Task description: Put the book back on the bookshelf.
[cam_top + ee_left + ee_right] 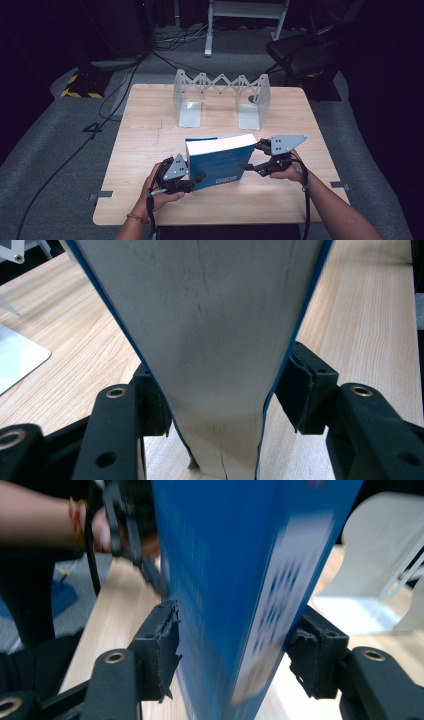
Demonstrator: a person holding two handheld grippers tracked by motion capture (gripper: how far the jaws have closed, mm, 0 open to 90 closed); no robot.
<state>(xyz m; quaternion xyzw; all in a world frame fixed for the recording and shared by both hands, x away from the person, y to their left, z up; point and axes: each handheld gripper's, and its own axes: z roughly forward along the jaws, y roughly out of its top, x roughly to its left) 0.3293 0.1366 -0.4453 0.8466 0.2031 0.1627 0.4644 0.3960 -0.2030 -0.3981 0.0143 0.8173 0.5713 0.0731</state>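
A thick blue book (220,162) is held upright near the middle of the tabletop (150,150), somewhat toward its near edge, with the white page block turned upward and its lower edge at or just above the wood; contact with the surface cannot be judged. The left claw (192,181) is closed on the book's left end, near the bottom corner. In the left gripper view the pale page edge (210,340), bordered by the thin blue covers, is seen pinched between the two black jaws, whose pads press against the covers on either side. The right claw (250,159) is set around the book's right end. In the right gripper view the blue spine (250,580), with blurred white print, is seen between the jaws; the pads (167,645) lie against or just beside the covers, so a grip on the book is indicated. The person's left hand (107,527) and its gripper are seen beyond the book in that view.

A folding metal book rack (222,97) with a zigzag lattice and two flat end plates is stood near the far edge of the tabletop, well apart from the book.
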